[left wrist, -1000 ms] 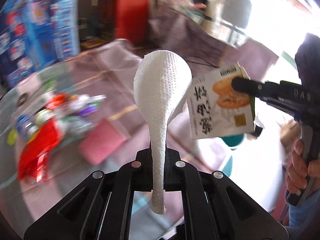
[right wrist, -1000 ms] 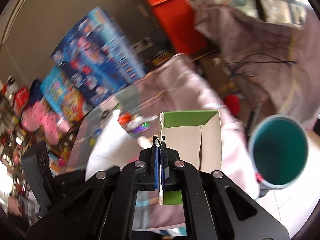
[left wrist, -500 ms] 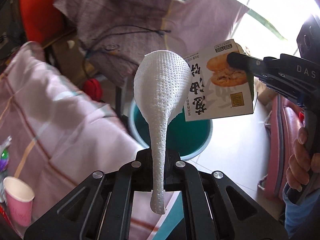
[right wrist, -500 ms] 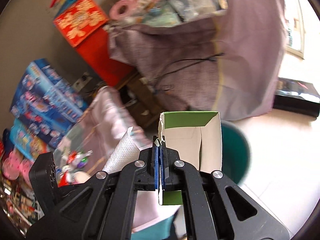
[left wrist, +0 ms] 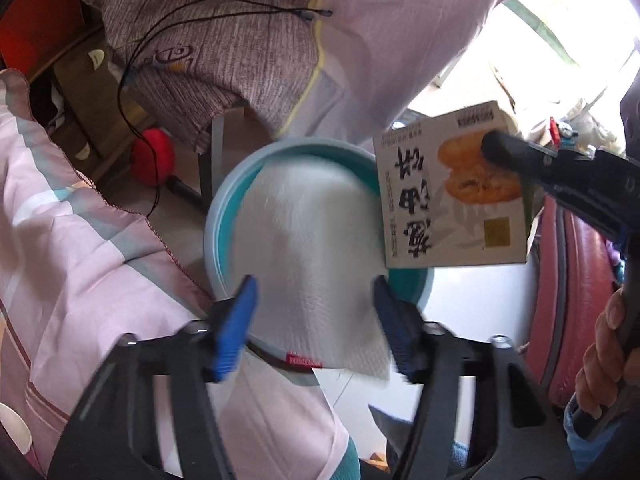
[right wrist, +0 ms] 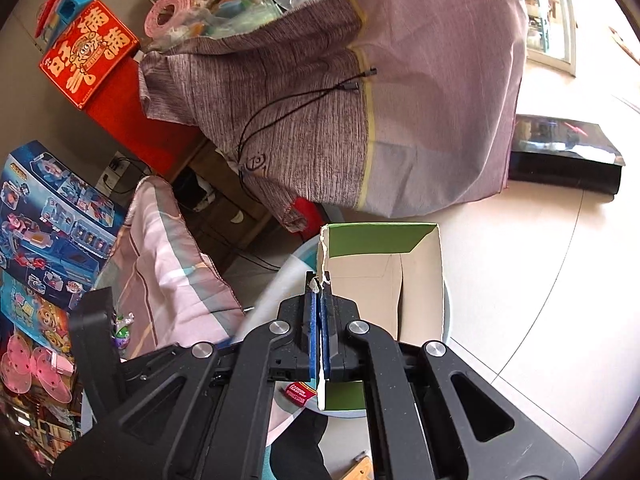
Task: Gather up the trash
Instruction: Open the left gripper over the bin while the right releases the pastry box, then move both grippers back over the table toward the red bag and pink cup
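Observation:
In the left wrist view my left gripper (left wrist: 314, 320) is open, its blue pads wide apart. A white paper towel (left wrist: 312, 256), blurred, hangs free between them over the teal waste bin (left wrist: 218, 236) on the floor. My right gripper (right wrist: 319, 316) is shut on the wall of an empty pastry box (right wrist: 384, 276), open end facing the camera. The box (left wrist: 452, 196) also shows in the left wrist view, held over the bin's right rim by the right gripper's fingers (left wrist: 532, 156).
A pink checked tablecloth (left wrist: 72, 264) hangs at the left beside the bin. A purple cloth (right wrist: 360, 112) with a black cable drapes over furniture behind. A paper cup (left wrist: 12, 428) stands at the lower left. A dark flat box (right wrist: 564, 152) lies on the tiled floor.
My left gripper has opened and let go of the paper towel, which now drops over the bin. Both grippers have moved closer above the bin; the right still holds the box.

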### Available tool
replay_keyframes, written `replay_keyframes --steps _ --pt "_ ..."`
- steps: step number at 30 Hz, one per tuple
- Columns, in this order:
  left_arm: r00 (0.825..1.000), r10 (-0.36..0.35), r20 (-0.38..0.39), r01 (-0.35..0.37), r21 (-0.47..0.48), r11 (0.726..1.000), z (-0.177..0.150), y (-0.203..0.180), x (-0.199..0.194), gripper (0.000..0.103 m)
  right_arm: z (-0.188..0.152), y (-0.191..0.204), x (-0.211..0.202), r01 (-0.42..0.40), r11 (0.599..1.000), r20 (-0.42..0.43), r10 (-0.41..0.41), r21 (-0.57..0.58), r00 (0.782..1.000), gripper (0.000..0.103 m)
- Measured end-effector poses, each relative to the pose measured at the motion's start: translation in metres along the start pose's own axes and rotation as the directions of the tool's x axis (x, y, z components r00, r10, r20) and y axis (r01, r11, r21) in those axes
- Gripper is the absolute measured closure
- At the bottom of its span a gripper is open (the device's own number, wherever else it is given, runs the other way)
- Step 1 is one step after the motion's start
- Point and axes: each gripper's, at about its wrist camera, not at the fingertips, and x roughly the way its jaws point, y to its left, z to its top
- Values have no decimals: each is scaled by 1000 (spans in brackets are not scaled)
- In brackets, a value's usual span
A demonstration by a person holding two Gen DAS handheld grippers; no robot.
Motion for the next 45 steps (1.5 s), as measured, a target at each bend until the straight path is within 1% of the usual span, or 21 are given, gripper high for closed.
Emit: replay_keyframes --steps 3,6,7,12,15,16,17,18,19,21,22,23,24,26,31,36,39,45 --pt "1000 11 9 -11 -2 1000 4 2 -2 29 0 -1 8 1 1000 -12 -1 3 1000 101" --pt "999 27 27 -27 -14 1000 3 8 -7 18 -2 -1 18 9 1000 -29 -9 -2 1000 101" --pt "999 32 32 -31 -21 999 2 11 -9 16 -2 -1 22 11 1000 -39 -11 -2 999 101" --pt "999 24 43 -21 -67 998 -8 25 -21 11 -10 -2 47 29 1000 -110 -28 9 994 101" --pt "999 32 44 -28 -77 997 -16 30 -27 11 -16 0 60 39 999 -158 -36 16 987 94" --pt "998 33 44 -30 -78 996 -17 31 -28 11 -17 0 61 38 999 -165 -35 18 986 87" --pt "998 34 44 -31 -79 996 -19 32 -29 11 -18 1 60 42 999 -163 -38 16 986 76" --pt "998 36 45 -33 -82 996 -21 34 -31 10 -18 3 59 45 999 -156 -42 13 987 69" --pt "998 38 48 -34 -85 996 -22 35 -32 10 -19 5 56 46 999 -146 -44 8 988 58" --pt "998 39 55 -34 -90 995 -26 37 -37 10 -17 11 50 54 999 -130 -54 -8 990 56" --pt "998 40 58 -35 -90 995 -28 38 -39 9 -16 12 49 54 998 -128 -55 -9 990 51" --pt "997 43 59 -37 -90 995 -29 38 -41 9 -17 15 46 55 998 -124 -55 -8 991 44" --pt "997 45 62 -40 -92 995 -31 39 -44 8 -17 18 43 57 998 -119 -59 -14 991 40" --pt "997 45 69 -38 -97 995 -34 41 -48 8 -17 25 39 70 997 -111 -74 -33 991 29" --pt "994 52 92 -42 -111 993 -46 46 -66 7 -24 42 31 77 995 -122 -83 -60 989 24" --pt "990 70 121 -54 -131 990 -63 54 -88 6 -33 59 26 63 996 -134 -71 -65 988 22" --pt "987 85 134 -65 -149 987 -75 63 -102 5 -40 75 24 50 995 -139 -61 -80 988 18" --pt "979 123 165 -90 -196 977 -101 84 -130 5 -58 119 21 1 989 -164 -25 -148 986 17"
